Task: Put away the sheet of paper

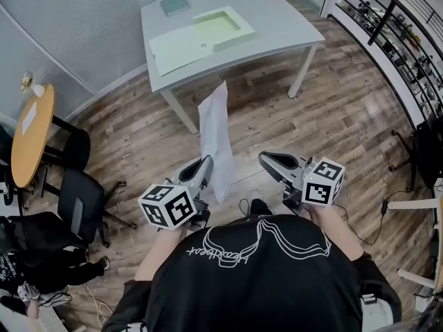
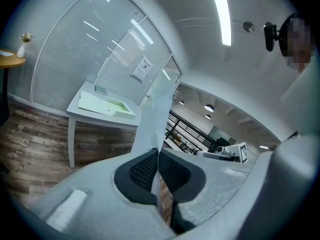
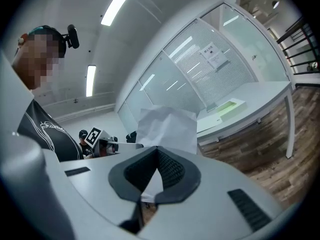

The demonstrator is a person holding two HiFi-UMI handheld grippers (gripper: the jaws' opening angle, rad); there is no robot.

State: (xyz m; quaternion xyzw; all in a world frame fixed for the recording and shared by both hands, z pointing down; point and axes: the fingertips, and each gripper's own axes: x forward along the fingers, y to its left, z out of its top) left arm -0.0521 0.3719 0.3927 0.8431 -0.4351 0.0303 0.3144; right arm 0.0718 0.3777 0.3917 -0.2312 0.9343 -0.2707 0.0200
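sheet of paper — pinched upright in left claw

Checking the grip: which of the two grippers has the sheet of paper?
The left gripper: its jaws are shut on the white sheet of paper. The right gripper is apart from it, holding nothing.

- The sheet of paper is thin white paper, matt and creased.
- The floor is brown wood plank, grainy, with a slight sheen.
- The far tabletop looks smooth, pale grey and matt.
- The left gripper has a matt grey plastic shell; its pads are black and finely textured.
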